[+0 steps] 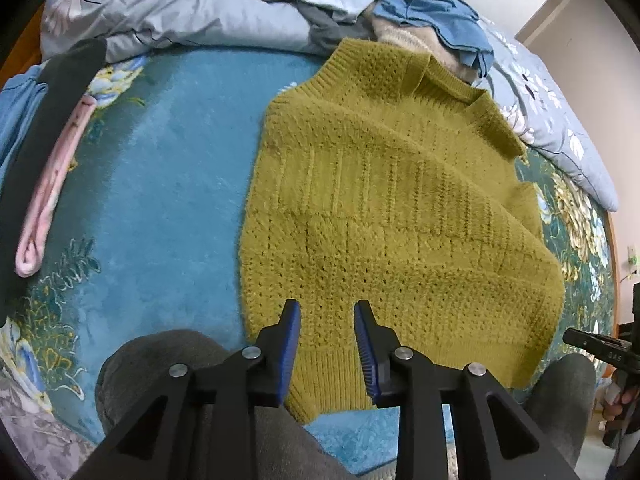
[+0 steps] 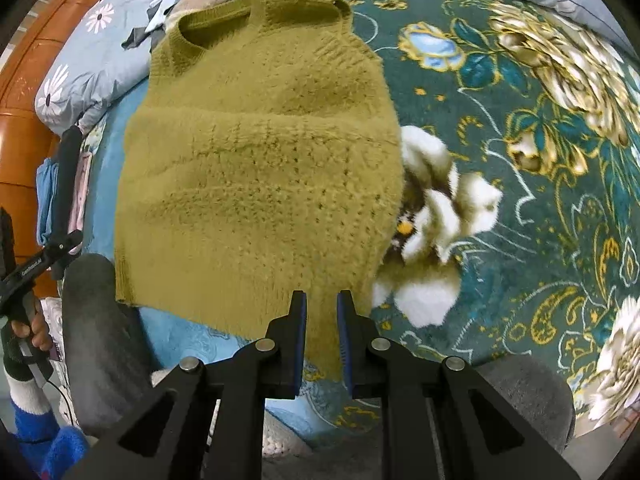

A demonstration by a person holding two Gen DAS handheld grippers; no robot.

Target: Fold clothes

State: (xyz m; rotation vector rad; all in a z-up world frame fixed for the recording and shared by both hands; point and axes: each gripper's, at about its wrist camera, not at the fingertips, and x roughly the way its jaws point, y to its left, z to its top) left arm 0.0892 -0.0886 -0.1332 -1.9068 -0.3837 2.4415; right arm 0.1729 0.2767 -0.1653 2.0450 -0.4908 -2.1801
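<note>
— Left tongs (image 1: 327, 309): we see the jaws parted above the knitted vest's (image 1: 384, 216) ribbed hem, pads clear of the wool, nothing gripped.

— And our right tongs (image 2: 321, 299)?

— Jaws only narrowly apart, with the hem's lower right corner hanging between them; we cannot tell whether the pads pinch it.

— Where does the vest lie?

— Spread flat on the bed's teal floral blanket (image 1: 168, 168), neckline away from us, hem near our grey-clad knees (image 1: 160, 368).

— Beyond it?

— A heap of clothes (image 1: 400, 12) touches the neckline, resting on a pale blue flowered duvet (image 1: 160, 4). A folded pink garment (image 1: 52, 184) lies well apart on the left side.
</note>
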